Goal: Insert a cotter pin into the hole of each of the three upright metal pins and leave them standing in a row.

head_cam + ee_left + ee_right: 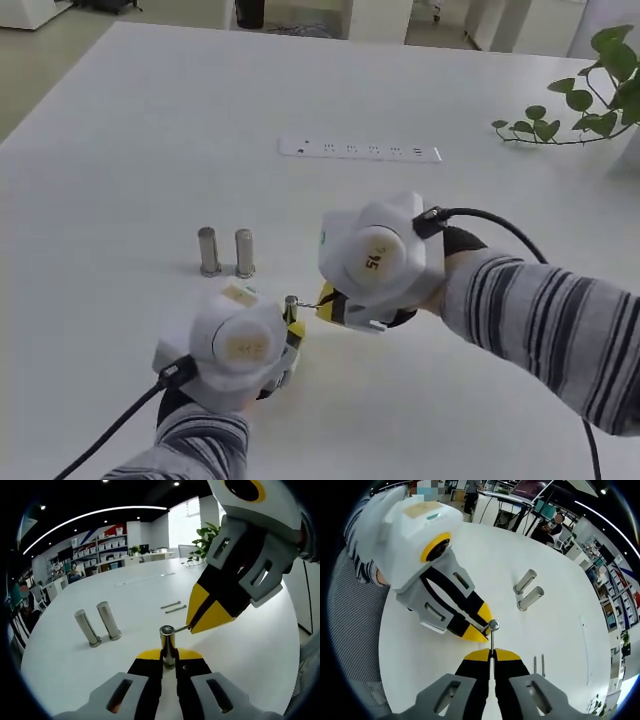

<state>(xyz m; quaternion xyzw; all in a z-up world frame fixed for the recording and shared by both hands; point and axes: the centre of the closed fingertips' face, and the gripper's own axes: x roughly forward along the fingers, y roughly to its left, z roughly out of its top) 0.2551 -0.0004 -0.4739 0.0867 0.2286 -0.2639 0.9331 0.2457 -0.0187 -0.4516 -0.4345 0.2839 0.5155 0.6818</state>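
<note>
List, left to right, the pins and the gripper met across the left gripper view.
Outer standing pin → second standing pin → clamped pin → held cotter pin → right gripper. The loose cotter pins farther back overlap the clamped pin, so they are left out.

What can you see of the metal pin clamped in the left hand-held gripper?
The metal pin is a short, shiny steel-looking cylinder with a rounded rim on top. It stands upright on the white table, clamped low down between the yellow-tipped jaws of the left hand-held gripper. A thin cotter pin, held by the right hand-held gripper, meets its top from the side.
</note>
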